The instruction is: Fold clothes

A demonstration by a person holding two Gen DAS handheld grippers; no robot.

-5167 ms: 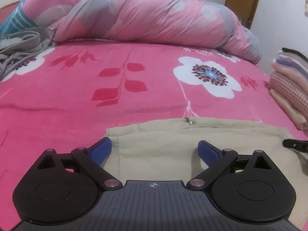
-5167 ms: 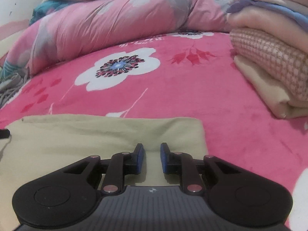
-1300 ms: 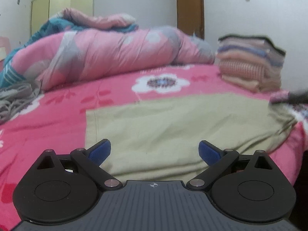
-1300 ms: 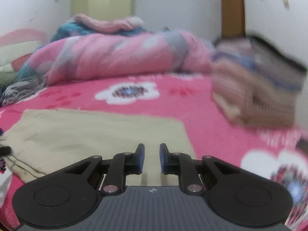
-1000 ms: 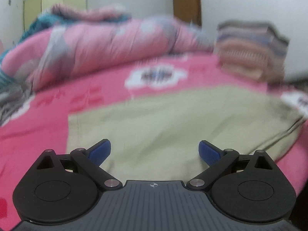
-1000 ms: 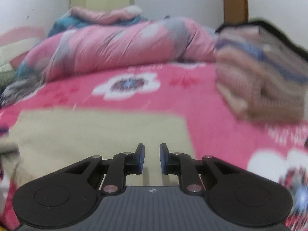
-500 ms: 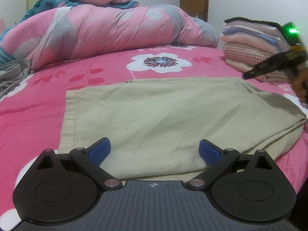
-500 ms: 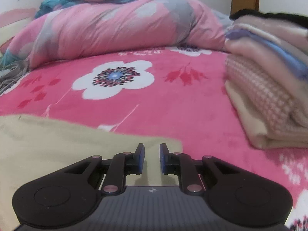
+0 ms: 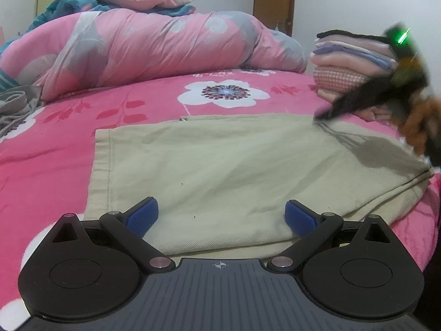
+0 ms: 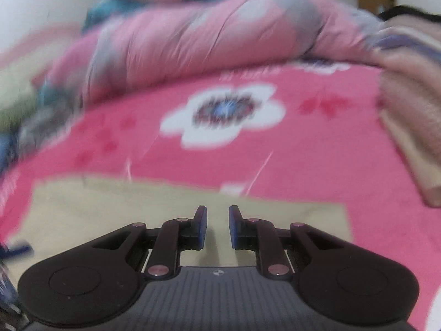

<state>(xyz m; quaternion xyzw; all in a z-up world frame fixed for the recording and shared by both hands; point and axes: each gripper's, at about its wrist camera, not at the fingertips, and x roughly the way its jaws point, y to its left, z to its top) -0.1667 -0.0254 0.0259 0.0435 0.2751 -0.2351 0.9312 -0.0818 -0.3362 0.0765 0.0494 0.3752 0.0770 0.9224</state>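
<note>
Khaki trousers (image 9: 226, 165) flat on pink bedsheet (image 9: 55, 149); left gripper (image 9: 221, 216) wide, right gripper (image 10: 217, 227) slightly parted, both empty

Soft, even indoor light; fisheye bending at frame edges.
Left wrist view sharp, except the motion-smeared right claw (image 9: 325, 114) casting shadow on the beige garment (image 9: 234, 171). Right wrist view heavily motion-blurred: quilt (image 10: 206, 35), bedsheet flower (image 10: 223, 115).

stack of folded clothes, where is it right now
In the left wrist view the stack of folded clothes sits on the pink floral bedspread at far right, beyond the beige garment and right of the rolled pink quilt.
</note>
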